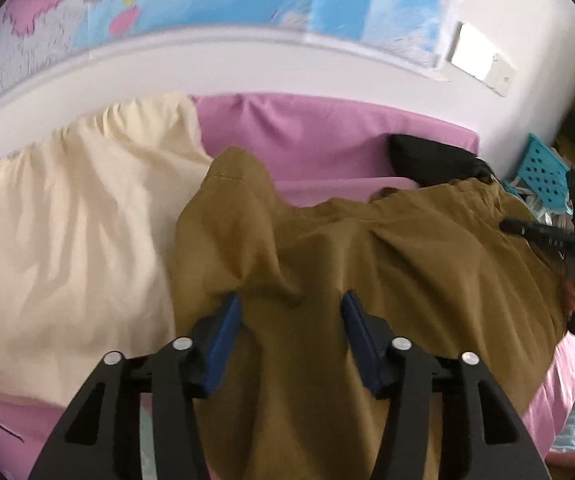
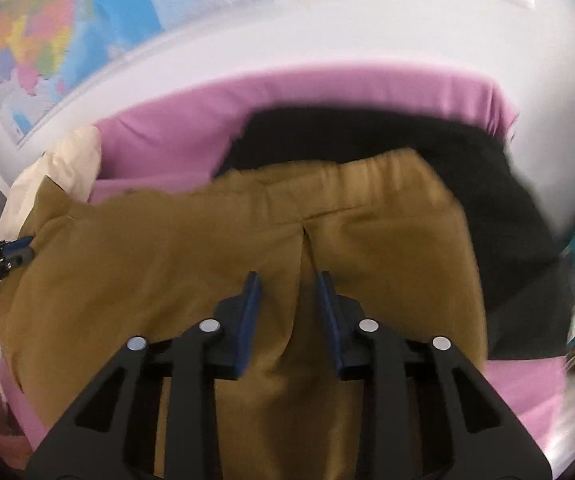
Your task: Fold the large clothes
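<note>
Under my jaws lies a bed covered in a smooth pink sheet (image 1: pixel 327 128). Directly on it, spread beneath and ahead of both pairs of jaws, are rumpled mustard-brown cloth trousers (image 1: pixel 327 240). To the left of my left jaws sits a wrinkled cream pillow (image 1: pixel 67 220). Beyond my right jaws a black fabric garment (image 2: pixel 367 136) lies, partly under the trousers' waistband.

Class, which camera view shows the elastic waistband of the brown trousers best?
The right wrist view: the waistband runs gathered across mid-frame, fully exposed. The left wrist view shows mostly rumpled trouser cloth; only a short, foreshortened piece of the waistband appears far right.
</note>
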### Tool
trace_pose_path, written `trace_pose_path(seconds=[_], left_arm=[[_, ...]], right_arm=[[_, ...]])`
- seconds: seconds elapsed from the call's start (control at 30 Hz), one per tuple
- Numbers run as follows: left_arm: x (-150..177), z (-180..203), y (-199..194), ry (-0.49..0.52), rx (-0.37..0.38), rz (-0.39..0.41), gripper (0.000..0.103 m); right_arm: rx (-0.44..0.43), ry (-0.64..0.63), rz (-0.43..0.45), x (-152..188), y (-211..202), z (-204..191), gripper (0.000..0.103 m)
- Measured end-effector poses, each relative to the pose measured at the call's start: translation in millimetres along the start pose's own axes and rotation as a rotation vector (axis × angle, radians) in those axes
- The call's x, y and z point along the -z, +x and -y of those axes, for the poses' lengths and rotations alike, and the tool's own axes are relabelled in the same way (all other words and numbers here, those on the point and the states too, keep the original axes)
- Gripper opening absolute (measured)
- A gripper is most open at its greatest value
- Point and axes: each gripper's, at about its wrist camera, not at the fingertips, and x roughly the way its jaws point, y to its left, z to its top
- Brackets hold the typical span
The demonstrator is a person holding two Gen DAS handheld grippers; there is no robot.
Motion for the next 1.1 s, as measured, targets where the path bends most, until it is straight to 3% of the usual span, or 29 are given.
trace_pose_path(seconds=[0.13, 0.27, 0.3, 0.37, 0.43, 0.53, 0.6, 0.67, 0.73, 0.8, 0.83, 0.87, 0.9, 1.03, 1.1], left_arm=[[0, 4, 7, 0.043, -0.044, -0.001, 0.048], [7, 15, -1, 0.095, -0.101, 0.024, 0.049], [10, 14, -9, 0.087, -0.089, 0.049, 0.049], [20, 8, -30, 0.066, -0.074, 0.109, 0.059], [33, 0, -50, 0.035, -0.036, 0.154, 0.061], [54, -14, -70, -0.019, -0.025, 0.163, 0.063], [66, -23, -70, -0.067, -0.023, 0.124, 0.066], [77, -33, -62, -0.126, 0.01, 0.078, 0.066], [84, -38, -54, -0.163, 0.044, 0.066, 0.06], [84, -45, -44, -0.212, 0.087, 0.039, 0.046], [84, -49, -39, -0.236, 0.093, 0.022, 0.039], [84, -51, -35, -0.243, 0.081, 0.016, 0.038], [83, -51, -29, -0.232, 0.034, 0.008, 0.038], [84, -36, -31, -0.172, -0.085, 0.001, 0.046], [85, -36, -39, -0.2, -0.078, 0.001, 0.048]], right_arm=[[0.027, -0.022, -0.008, 1, 1, -5, 0.031], [-0.003, 0.004, 0.055, 7, -28, -7, 0.044], [-0.018, 0.011, 0.085, 11, -40, -7, 0.052], [-0.03, -0.008, 0.145, 21, -66, -13, 0.057], [-0.034, -0.023, 0.181, 33, -87, -16, 0.061], [-0.022, -0.026, 0.202, 56, -111, -14, 0.071], [-0.003, 0.023, 0.215, 74, -123, -2, 0.077], [-0.021, 0.095, 0.212, 88, -127, 14, 0.077], [-0.03, 0.135, 0.182, 98, -122, 26, 0.066], [0.042, 0.164, 0.143, 106, -108, 41, 0.03], [0.036, 0.177, 0.134, 108, -101, 47, 0.03], [-0.026, 0.237, 0.136, 110, -92, 59, 0.03], [-0.051, 0.27, 0.134, 112, -89, 65, 0.03], [-0.009, 0.242, 0.122, 110, -94, 56, 0.033], [-0.041, 0.268, 0.129, 113, -107, 53, 0.053]])
